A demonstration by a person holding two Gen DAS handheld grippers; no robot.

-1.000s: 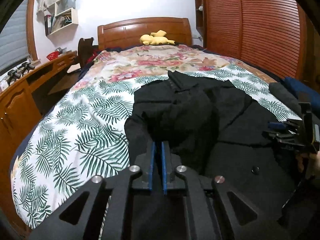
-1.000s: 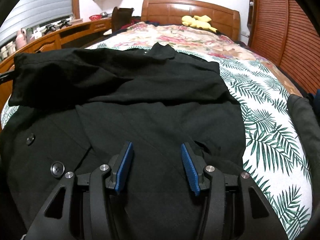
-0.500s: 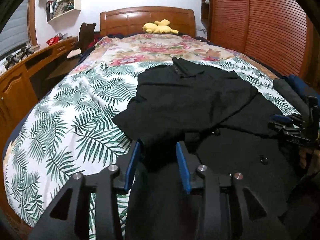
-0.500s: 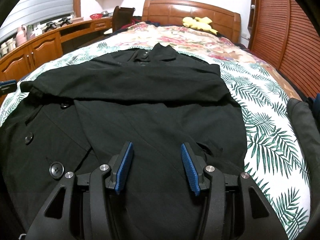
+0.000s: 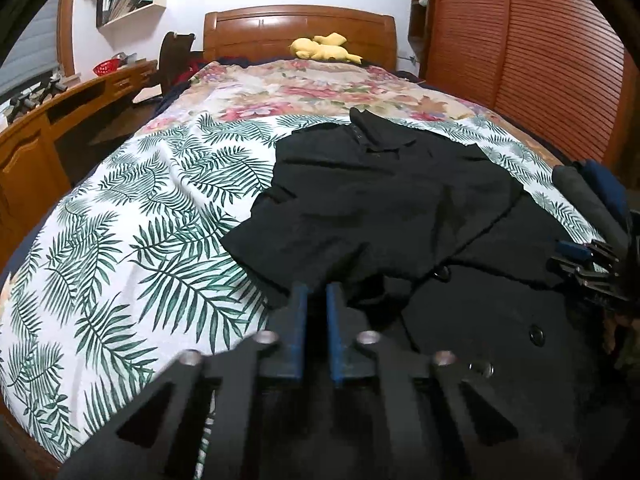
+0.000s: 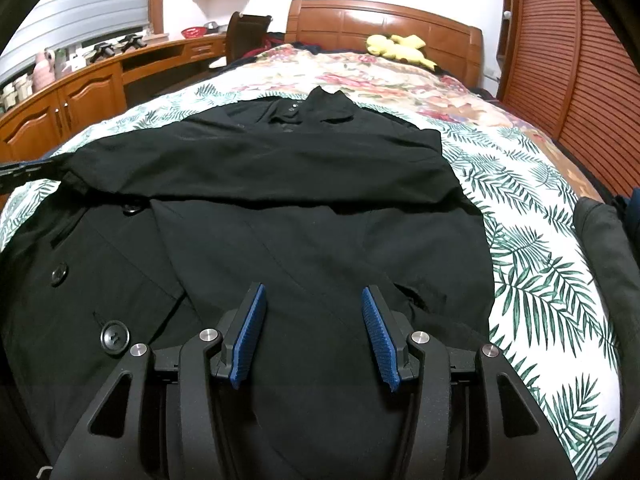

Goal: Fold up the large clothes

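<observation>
We have the left gripper (image 5: 316, 300) with its fingers nearly shut at the sleeve (image 5: 344, 232) cuff, whether gripping it we cannot tell; the right gripper (image 6: 312, 312), half open and empty, waits at six o'clock over the black coat (image 6: 320, 248).

black coat (image 6: 320, 240), green palm-leaf bedsheet (image 5: 140, 240)

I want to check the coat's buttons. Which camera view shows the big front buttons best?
The right wrist view. The coat fills it, and three big buttons show sharply down its left side. The left wrist view shows a few buttons too, but smaller, dimmer and near the picture's lower right edge.
</observation>
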